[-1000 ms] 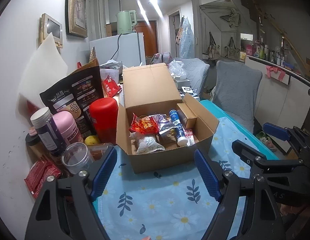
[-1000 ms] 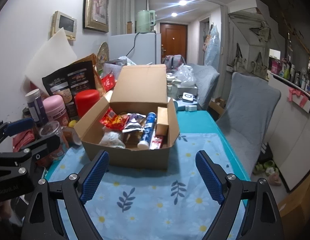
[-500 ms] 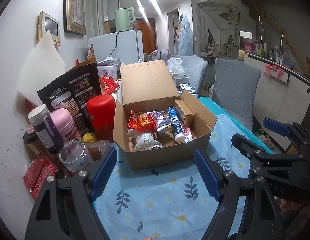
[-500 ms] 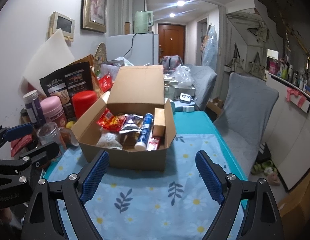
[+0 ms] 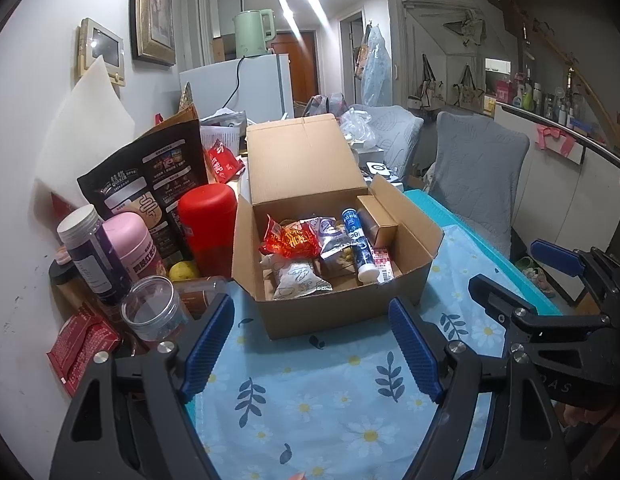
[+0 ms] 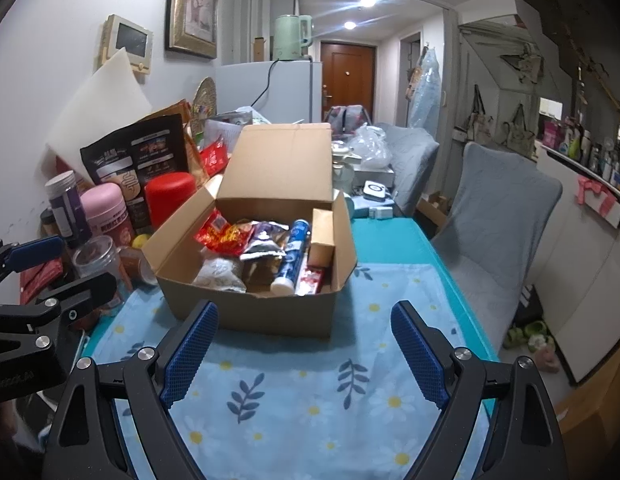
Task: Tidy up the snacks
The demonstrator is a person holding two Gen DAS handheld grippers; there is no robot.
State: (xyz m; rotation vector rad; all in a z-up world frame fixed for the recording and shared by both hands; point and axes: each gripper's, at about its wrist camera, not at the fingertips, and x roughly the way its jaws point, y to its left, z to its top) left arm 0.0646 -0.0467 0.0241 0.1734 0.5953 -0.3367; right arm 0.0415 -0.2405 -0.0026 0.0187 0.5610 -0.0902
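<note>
Left gripper point(image 5: 310, 344): its 2 blue-padded fingers point(image 5: 208, 344) are spread wide with nothing between them; it hovers over the tablecloth, short of the box and apart from it.
Right gripper point(image 6: 306, 350): fingers point(image 6: 420, 354) likewise spread and empty, above the cloth in front of the box's near wall, not touching it; in the left wrist view it shows at the right edge.
Cardboard box point(image 5: 342, 312): stands open on the table, its lid flap upright at the back and its side flaps splayed outward.
Box contents: a red snack packet point(image 5: 288, 240) lies toward the back left, a white snack bag point(image 5: 298, 280) in front of it, a silver foil packet point(image 5: 336, 240) in the middle, a blue tube point(image 5: 360, 244) with a white cap lying lengthwise to the right, a small brown carton point(image 5: 378, 216) against the right wall, and a red-and-white sachet point(image 5: 382, 262) just beside the tube.
Table point(image 6: 394, 240): teal, covered near the grippers by a light blue tablecloth point(image 6: 310, 400) printed with daisies and leaves.
Left of the box: a red canister point(image 5: 208, 224) just beside the box wall, a pink canister point(image 5: 130, 244), a dark bottle point(image 5: 92, 256) with a white cap, a clear jar point(image 5: 156, 308), a yellow fruit point(image 5: 182, 270), a black pouch point(image 5: 150, 176) standing against the wall, and red packets point(image 5: 82, 344) at the table's near left edge.
Behind: a white fridge point(image 6: 276, 88) bears a green kettle point(image 6: 292, 38); a grey chair point(image 6: 498, 220) stands to the right of the table.
</note>
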